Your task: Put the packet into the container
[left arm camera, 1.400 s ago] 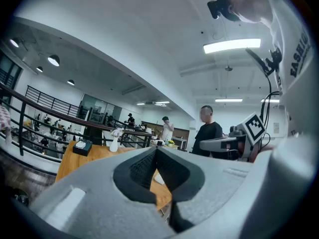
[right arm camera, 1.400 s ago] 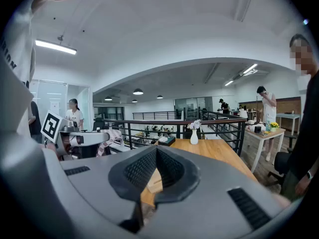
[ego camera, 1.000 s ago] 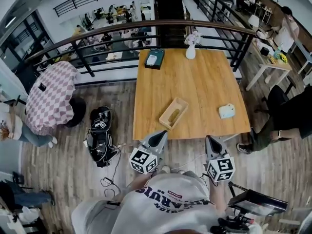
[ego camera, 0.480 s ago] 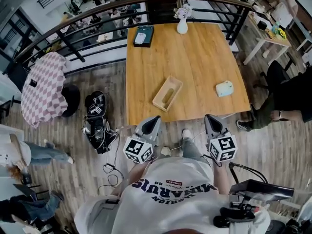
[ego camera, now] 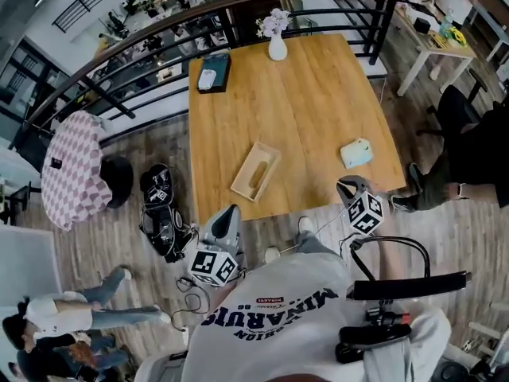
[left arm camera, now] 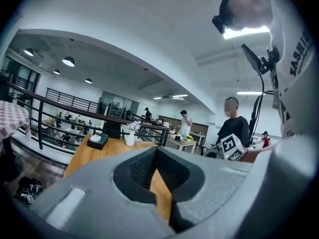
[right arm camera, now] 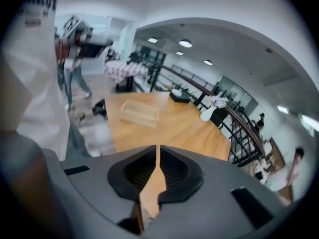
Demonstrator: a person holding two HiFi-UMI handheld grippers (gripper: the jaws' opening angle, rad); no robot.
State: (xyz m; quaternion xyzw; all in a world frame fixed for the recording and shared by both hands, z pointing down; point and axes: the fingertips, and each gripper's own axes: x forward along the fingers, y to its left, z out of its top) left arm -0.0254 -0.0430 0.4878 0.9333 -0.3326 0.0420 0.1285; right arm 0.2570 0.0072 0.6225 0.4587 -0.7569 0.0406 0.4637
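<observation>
Head view looks down; gripper views share its table (ego camera: pixel 302 102).

Dressed in a loose pale grey cotton T-shirt (ego camera: pixel 278 329) with dark navy block lettering across the chest and a small red label beneath it. In each hand a smooth grey moulded-plastic tool, left gripper (ego camera: pixel 230 211) and right gripper (ego camera: pixel 347 184), both tapering to a beak, with black ribbed pads (left arm camera: pixel 142 166) set in a dark recess. At the back of each, a white cube with black square markers (ego camera: pixel 213 267). At the head, a black bar-shaped rig (ego camera: pixel 409 284) with a thin curved black tube (ego camera: pixel 394 240) and a touch of red.
</observation>
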